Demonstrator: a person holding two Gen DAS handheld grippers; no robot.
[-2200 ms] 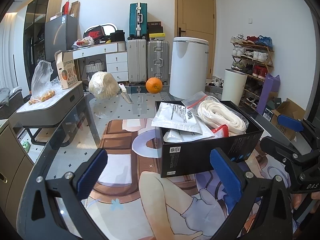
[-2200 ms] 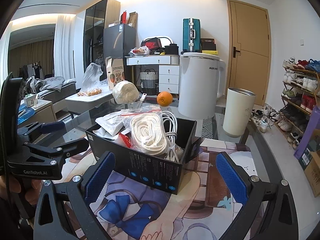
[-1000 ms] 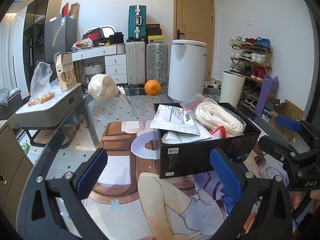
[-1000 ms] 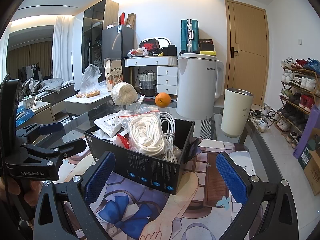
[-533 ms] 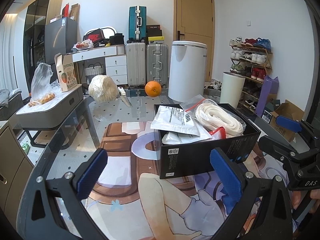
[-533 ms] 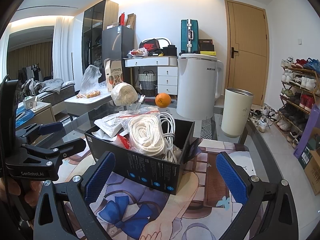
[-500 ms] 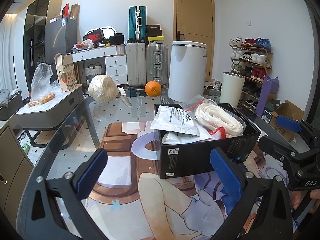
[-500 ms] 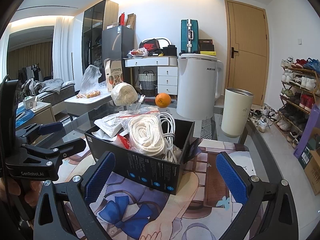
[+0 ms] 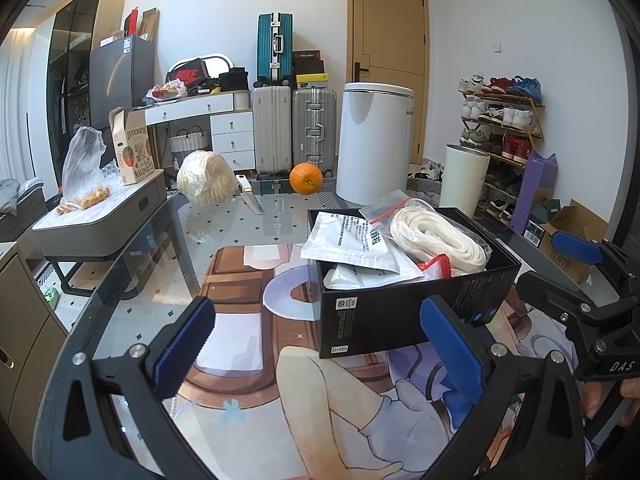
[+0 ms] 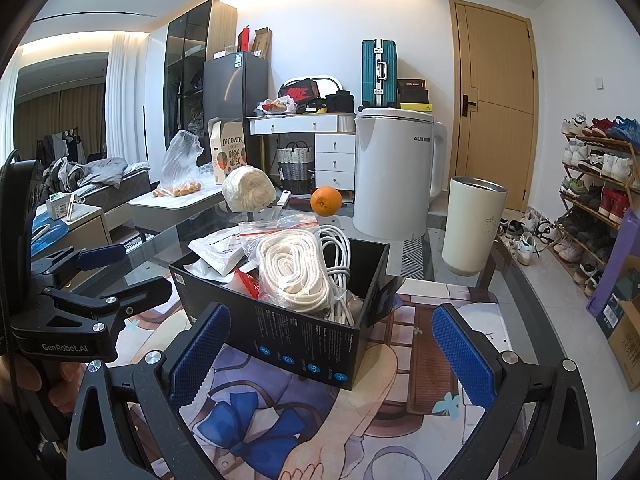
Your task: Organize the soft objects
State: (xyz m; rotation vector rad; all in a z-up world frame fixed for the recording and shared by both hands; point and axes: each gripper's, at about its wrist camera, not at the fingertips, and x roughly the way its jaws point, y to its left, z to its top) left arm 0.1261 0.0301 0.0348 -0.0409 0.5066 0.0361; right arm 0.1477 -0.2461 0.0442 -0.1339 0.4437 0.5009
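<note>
**Both grippers held wide over the counter, filled black box ahead**

The left gripper (image 9: 316,344) is spread wide, its blue ribbed pads holding nothing, hovering low over the glass-topped counter (image 9: 224,232) and the printed cartoon mat (image 9: 304,400) that covers its near part. Just ahead of it and slightly to its right stands the open black cardboard box (image 9: 404,312), resting on the mat. Inside, a white flat paper packet (image 9: 344,240) lies over the box's left side, and a thick coil of white rope in a clear zip bag (image 9: 436,236) fills the side to the right. A red-edged bag corner shows between them.

The right gripper (image 10: 330,352) is also spread wide and empty. The same box (image 10: 304,336) sits directly ahead of it, nearer its left finger, with the rope coil (image 10: 292,272) heaped at the front and a bundle of thin white cable (image 10: 338,248) just beyond it against the far wall.

Farther ahead of both grippers, well apart from the box, a wrapped ball of cream cord (image 9: 206,178) sits on the counter, with a white-handled knife (image 9: 250,198) just beside it and an orange (image 9: 306,178) farther to the right. A tall white cylindrical appliance (image 10: 396,172) and a cream tumbler (image 10: 472,228) appear ahead and to the right of the right gripper.
</note>
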